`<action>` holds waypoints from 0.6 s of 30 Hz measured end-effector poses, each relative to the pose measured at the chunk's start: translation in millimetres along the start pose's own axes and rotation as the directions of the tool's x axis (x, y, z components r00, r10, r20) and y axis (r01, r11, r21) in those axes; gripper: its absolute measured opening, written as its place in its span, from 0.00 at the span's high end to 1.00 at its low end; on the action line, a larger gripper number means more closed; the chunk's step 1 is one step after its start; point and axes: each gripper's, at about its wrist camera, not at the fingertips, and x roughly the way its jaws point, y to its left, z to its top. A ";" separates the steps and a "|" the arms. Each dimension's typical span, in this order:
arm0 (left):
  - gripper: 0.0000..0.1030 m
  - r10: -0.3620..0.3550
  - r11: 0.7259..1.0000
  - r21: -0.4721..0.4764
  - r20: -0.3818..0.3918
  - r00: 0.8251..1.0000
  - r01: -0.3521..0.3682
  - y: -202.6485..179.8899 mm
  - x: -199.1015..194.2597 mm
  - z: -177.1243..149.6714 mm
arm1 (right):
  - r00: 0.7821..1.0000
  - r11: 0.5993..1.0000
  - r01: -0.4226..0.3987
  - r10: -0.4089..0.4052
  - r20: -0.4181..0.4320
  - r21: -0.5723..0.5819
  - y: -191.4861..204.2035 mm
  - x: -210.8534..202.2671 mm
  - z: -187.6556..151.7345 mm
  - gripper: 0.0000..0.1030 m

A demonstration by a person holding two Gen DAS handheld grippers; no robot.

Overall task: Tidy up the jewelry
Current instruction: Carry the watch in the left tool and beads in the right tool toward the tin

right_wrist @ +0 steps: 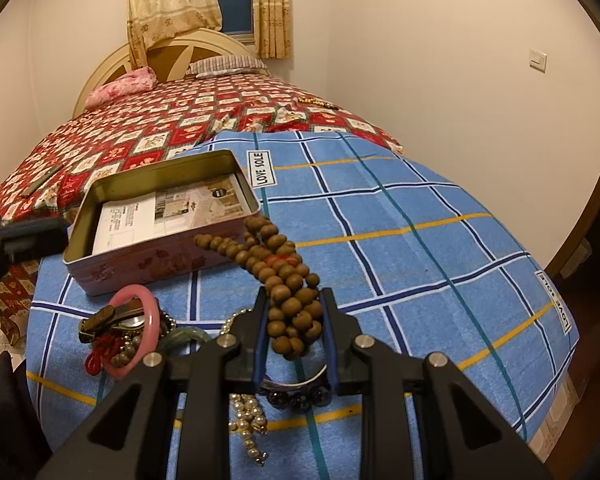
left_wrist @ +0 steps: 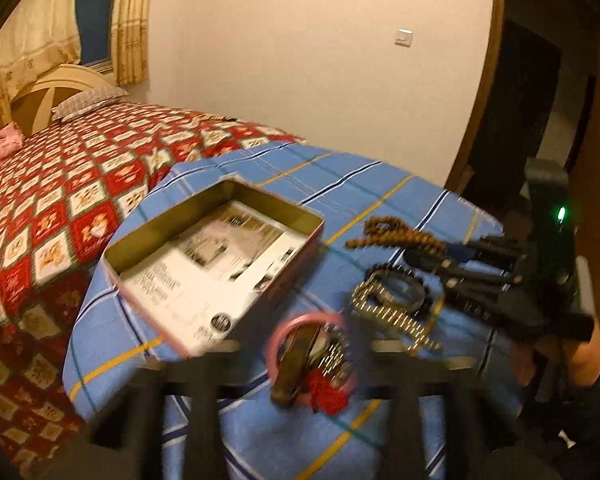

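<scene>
An open tin box [left_wrist: 168, 218] [right_wrist: 148, 266] with a printed sheet inside lies on the blue checked cloth [left_wrist: 340, 184] [right_wrist: 420, 240]. My right gripper [right_wrist: 295, 296] [left_wrist: 428, 254] is shut on a string of brown wooden beads [right_wrist: 288, 276] [left_wrist: 396, 234], lifted above the cloth to the right of the tin. My left gripper [left_wrist: 304, 348] is open, its blurred fingers wide apart on either side of a jewelry pile with a pink bangle [left_wrist: 275, 344] [right_wrist: 153, 320]. A pearl strand [right_wrist: 248, 420], a sparkling chain [left_wrist: 384, 314] and dark beads [right_wrist: 300, 398] lie beneath my right gripper.
The cloth covers a rounded surface at the foot of a bed with a red patterned quilt [left_wrist: 60, 200] [right_wrist: 140, 136]. A green bangle [right_wrist: 186, 336] lies beside the pile. A wall stands behind, and a dark doorway [left_wrist: 540, 120] is at the right.
</scene>
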 end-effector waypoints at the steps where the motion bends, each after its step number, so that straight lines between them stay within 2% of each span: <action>1: 0.44 0.000 1.000 0.003 0.000 1.000 0.000 -0.1 0.0 -3.4 | 1.000 1.000 -0.001 0.001 -0.001 0.001 0.6 0.2 -0.6 0.75; 5: 0.45 0.014 1.000 0.013 -0.060 0.998 -0.013 -0.2 13.3 -19.2 | 1.000 1.000 -0.009 0.009 -0.005 -0.001 6.1 -1.1 -4.9 0.75; 8: 0.62 0.008 1.000 0.004 -0.095 0.995 -0.007 2.0 25.2 -24.8 | 1.000 1.000 -0.015 0.015 -0.011 -0.005 10.6 -1.7 -8.0 0.75; 9: 0.64 -0.001 1.000 0.001 -0.107 0.994 0.001 1.8 29.2 -25.9 | 1.000 1.000 -0.016 0.016 -0.012 -0.006 11.6 -1.5 -8.6 0.75; 12: 0.64 0.015 1.000 0.009 -0.121 0.993 -0.014 1.8 35.8 -29.2 | 1.000 1.000 -0.015 0.015 -0.016 -0.008 13.3 0.0 -8.8 0.75; 15: 0.65 -0.010 0.999 -0.036 -0.163 0.987 0.004 10.0 47.7 -33.8 | 1.000 1.000 -0.017 0.016 -0.015 -0.011 14.7 0.5 -8.3 0.75; 16: 0.68 -0.023 0.999 -0.050 -0.176 0.984 0.015 12.4 51.1 -35.2 | 1.000 1.000 -0.017 0.017 -0.016 -0.013 15.8 0.7 -8.1 0.75; 18: 0.83 -0.036 0.998 -0.054 -0.174 0.984 0.027 13.3 49.7 -36.7 | 1.000 1.000 -0.019 0.019 -0.016 -0.018 17.6 0.8 -8.2 0.75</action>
